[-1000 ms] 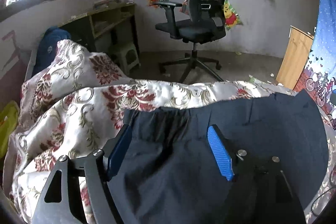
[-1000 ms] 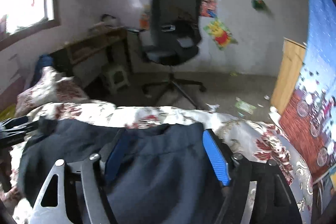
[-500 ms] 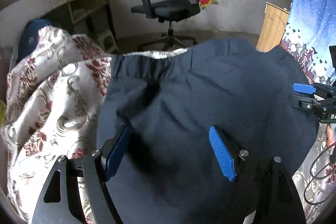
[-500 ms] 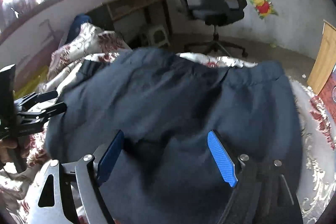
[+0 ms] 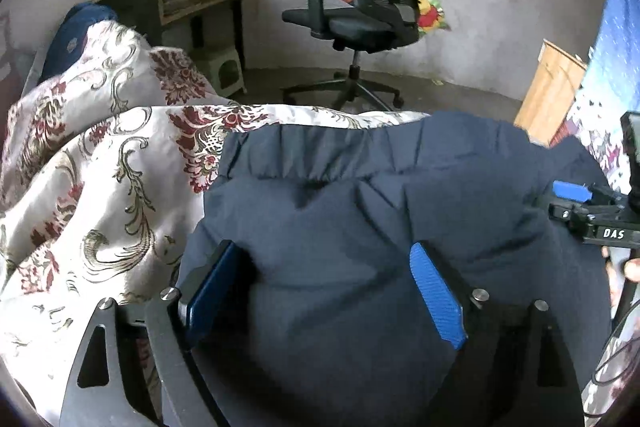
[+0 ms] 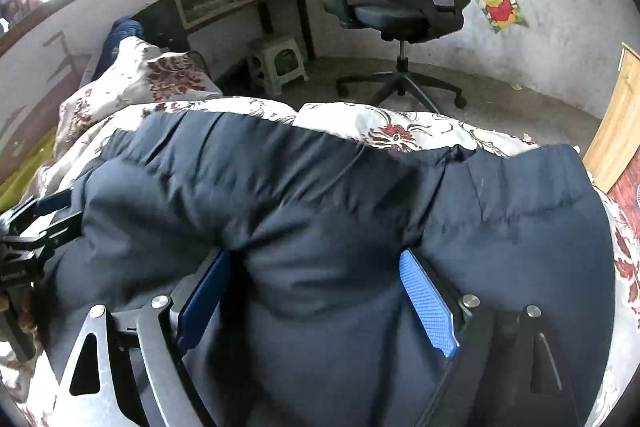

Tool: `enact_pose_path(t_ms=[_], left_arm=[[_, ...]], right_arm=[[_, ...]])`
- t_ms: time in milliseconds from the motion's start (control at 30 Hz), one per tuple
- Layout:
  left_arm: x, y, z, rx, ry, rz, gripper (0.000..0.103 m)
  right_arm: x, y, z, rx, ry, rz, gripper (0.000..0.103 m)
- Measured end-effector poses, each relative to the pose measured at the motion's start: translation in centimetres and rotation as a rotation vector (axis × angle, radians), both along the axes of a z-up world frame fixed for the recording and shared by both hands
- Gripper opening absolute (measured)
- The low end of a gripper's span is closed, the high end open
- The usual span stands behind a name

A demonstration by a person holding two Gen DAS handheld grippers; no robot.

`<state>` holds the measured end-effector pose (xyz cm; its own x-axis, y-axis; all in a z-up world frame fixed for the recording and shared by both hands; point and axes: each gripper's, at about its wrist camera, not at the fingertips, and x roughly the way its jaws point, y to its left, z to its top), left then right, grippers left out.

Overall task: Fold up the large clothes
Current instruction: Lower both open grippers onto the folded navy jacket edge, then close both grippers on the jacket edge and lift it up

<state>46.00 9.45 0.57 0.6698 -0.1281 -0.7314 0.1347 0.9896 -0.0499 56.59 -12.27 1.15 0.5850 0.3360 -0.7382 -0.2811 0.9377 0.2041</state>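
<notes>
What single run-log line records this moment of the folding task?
stage: mid-fold | left tool: open, over navy garment | right tool: open, over garment | surface: floral bedspread | background: office chair

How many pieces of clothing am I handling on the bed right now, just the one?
1: a dark navy garment lying on the floral bedspread, with the left gripper and right gripper each at its near edge. More could lie hidden beneath it.

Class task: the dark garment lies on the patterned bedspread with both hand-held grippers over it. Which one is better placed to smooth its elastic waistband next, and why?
Probably the left hand-held gripper: the gathered waistband lies straight ahead of its open fingers, on the dark garment.
</notes>
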Motion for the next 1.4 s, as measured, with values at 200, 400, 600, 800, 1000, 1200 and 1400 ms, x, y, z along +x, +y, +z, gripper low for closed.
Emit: enact_pose_path(t_ms=[200, 400, 600, 800, 1000, 1200, 1400], left_arm=[[0.9, 0.6, -0.4, -0.044, -0.002, 0.033, 0.088], [0.0, 1.0, -0.7, -0.072, -0.055, 0.052, 0.091], [-1.9, 2.1, -0.1, -0.110, -0.086, 0.106, 0.092], [-5.0, 4.9, 1.8, -0.199, -0.086, 0.145, 0.092], [-6.8, 8.5, 0.9, -0.229, 0.031, 0.116, 0.092], [-6.1, 8.6, 1.7, -0.260, 0.089, 0.048, 0.092], [-3.4, 7.9, 1.5, -0.246, 0.169, 0.003, 0.092]], right_arm=[[1.9, 0.4, -1.5, -0.026, -0.008, 0.024, 0.093], [2.4, 0.6, -2.3, -0.021, -0.029, 0.030, 0.096], [1.6, 0.8, -2.4, -0.034, -0.066, 0.029, 0.096], [0.7, -0.1, -2.1, 0.028, -0.075, 0.045, 0.098], [-0.8, -1.0, -1.0, 0.055, -0.084, 0.040, 0.101], [-4.1, -4.6, 2.0, 0.089, -0.181, -0.042, 0.101], [-5.4, -10.5, 3.8, 0.057, -0.164, -0.119, 0.102]])
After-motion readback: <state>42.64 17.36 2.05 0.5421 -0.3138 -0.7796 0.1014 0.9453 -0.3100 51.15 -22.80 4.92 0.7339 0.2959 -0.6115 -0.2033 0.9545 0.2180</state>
